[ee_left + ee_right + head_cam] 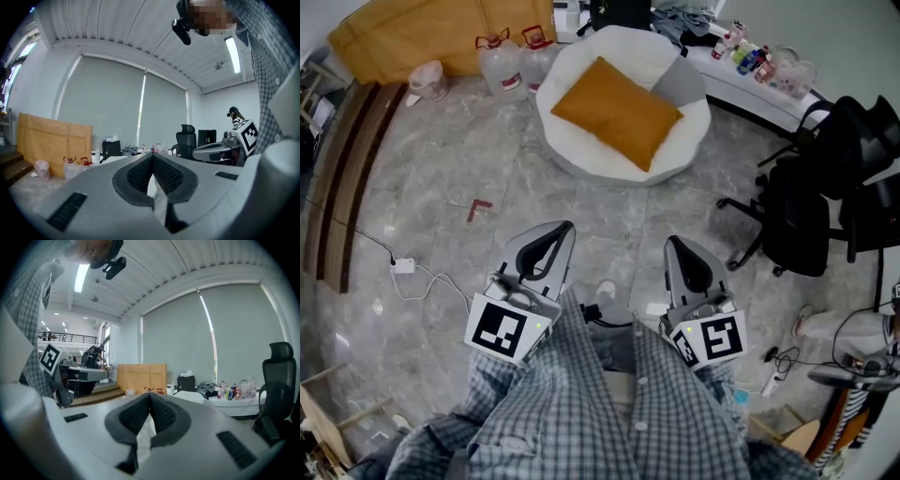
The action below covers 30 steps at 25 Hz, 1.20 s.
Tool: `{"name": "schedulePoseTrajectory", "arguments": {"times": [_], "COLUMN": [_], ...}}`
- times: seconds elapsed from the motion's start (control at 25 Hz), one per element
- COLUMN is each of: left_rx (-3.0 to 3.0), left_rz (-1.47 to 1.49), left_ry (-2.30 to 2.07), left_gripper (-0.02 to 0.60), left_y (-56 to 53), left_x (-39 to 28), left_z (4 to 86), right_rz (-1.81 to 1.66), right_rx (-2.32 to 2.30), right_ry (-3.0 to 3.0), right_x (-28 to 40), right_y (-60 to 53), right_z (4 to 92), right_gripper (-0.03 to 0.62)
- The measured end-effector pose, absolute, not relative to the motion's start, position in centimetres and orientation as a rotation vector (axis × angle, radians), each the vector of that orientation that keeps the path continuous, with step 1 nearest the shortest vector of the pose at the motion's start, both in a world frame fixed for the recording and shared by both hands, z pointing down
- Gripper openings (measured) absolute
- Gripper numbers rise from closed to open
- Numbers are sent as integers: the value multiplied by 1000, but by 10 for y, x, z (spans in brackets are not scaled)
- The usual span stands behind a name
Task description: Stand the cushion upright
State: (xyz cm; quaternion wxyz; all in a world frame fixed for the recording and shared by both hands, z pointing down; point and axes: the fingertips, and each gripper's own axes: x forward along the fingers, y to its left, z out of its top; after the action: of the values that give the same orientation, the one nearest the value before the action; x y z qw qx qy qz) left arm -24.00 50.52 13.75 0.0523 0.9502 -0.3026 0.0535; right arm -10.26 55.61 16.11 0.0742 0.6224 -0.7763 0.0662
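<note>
Cushion [619, 111] lies flat across the round white chair's [572, 161] middle; your left gripper [566, 227] and right gripper [672, 241] are pressed together, empty.

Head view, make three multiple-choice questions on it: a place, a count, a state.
1. Where is the orange cushion? A floor. B white round seat. C black chair.
2. How many water jugs stand by the seat? A one. B two. C four.
3. The left gripper and right gripper are: A shut, empty. B open. C clamped on the cushion.
Answers: 1 B, it lies flat on the seat. 2 B, two red-capped jugs side by side. 3 A, the pads meet, nothing between.
</note>
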Motion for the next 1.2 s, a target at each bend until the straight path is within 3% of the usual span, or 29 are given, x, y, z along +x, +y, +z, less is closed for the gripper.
{"name": "schedulePoseTrajectory", "arguments": {"times": [0.48,1.2], "left_rx": [2901,2866], "left_rz": [129,169], "left_ry": [-963,-927], "left_gripper": [5,5], "left_y": [485,446], "left_x": [-192,-173], "left_z": [131,148], "right_rz": [187,287], "right_rx": [1848,1907], "right_ry": [-2384,-2324], "right_x": [-60,-22], "right_y": [523,496], "right_z": [160,182], "right_gripper": [6,6]}}
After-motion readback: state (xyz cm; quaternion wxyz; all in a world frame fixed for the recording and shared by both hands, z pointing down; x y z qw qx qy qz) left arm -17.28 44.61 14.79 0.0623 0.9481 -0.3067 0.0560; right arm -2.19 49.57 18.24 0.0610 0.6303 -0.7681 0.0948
